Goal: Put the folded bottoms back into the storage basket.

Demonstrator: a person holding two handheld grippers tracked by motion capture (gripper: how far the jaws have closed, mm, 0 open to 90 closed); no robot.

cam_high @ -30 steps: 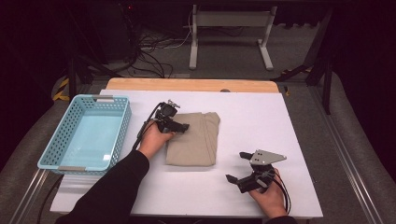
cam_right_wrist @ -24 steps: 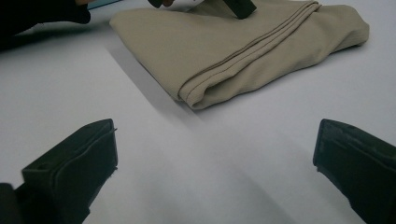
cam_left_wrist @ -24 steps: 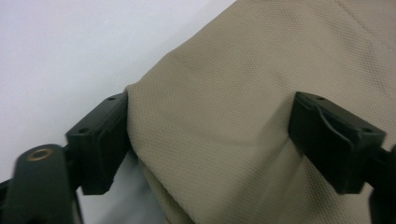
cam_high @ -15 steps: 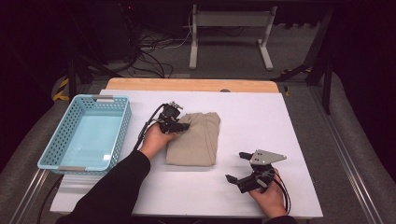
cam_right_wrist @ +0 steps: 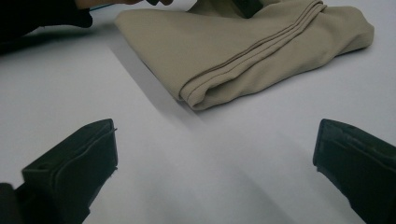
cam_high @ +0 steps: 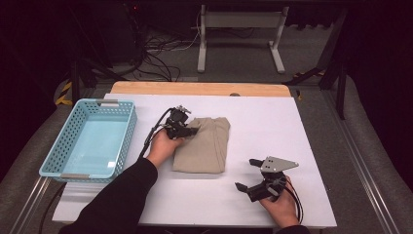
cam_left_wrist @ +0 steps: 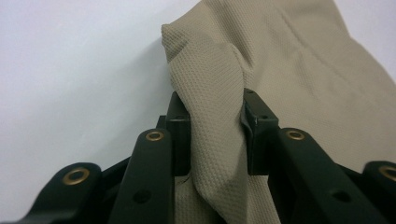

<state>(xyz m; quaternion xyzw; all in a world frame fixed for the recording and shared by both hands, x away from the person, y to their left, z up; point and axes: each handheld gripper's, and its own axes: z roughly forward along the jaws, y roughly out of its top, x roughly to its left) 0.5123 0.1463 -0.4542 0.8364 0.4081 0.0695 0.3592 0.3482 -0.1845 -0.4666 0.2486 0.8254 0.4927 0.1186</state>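
White table [cam_high: 302, 126]: open, bare surface right of and beyond the folded beige cloth [cam_high: 204, 146], and in the strip between the cloth and the right gripper [cam_high: 246, 175], whose jaws stand wide apart. Left side: blue basket [cam_high: 124, 141] rises near the cloth, leaving a lane taken up by the left hand [cam_high: 163, 146] and left gripper [cam_high: 191, 130], which is clamped on the cloth's edge.

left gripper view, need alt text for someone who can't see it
The left gripper, its two black jaws closed on a raised fold of a tan knit cloth, which lies on a white table.
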